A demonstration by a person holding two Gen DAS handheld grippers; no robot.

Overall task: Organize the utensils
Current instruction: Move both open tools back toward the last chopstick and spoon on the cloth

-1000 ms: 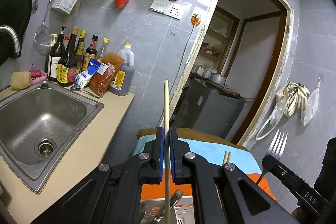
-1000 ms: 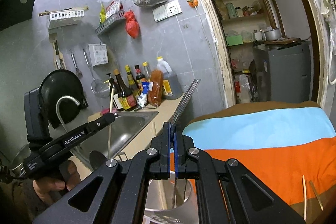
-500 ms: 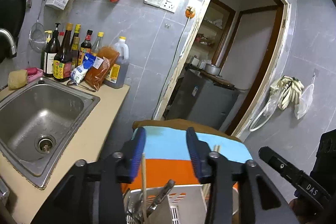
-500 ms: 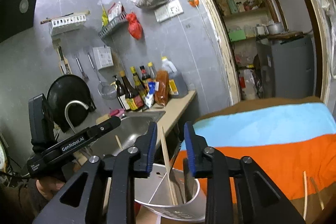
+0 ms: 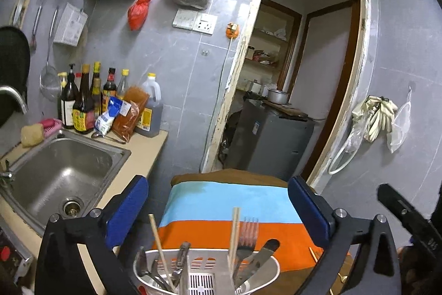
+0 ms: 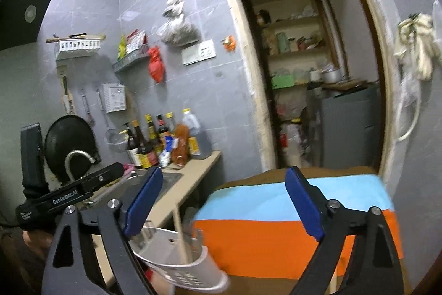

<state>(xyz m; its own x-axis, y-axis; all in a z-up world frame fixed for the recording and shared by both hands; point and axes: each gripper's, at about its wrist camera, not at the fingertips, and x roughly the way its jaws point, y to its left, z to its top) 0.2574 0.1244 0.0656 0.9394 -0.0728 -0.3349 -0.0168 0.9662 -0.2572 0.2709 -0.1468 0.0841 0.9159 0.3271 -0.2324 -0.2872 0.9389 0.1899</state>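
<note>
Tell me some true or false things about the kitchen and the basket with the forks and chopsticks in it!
1. A fork stands in the white utensil holder. True.
2. The left gripper is squeezing a chopstick. False: its jaws are opening and nothing is between them; the chopsticks stand in the holder.
3. The cloth behind the holder has blue and orange stripes. True.
4. The sink is full of dishes. False: only its bare metal basin and drain show.
5. The right gripper holds a spoon. False: its jaws are opening with nothing in them.
6. Bottles stand by the wall next to the sink. True.
</note>
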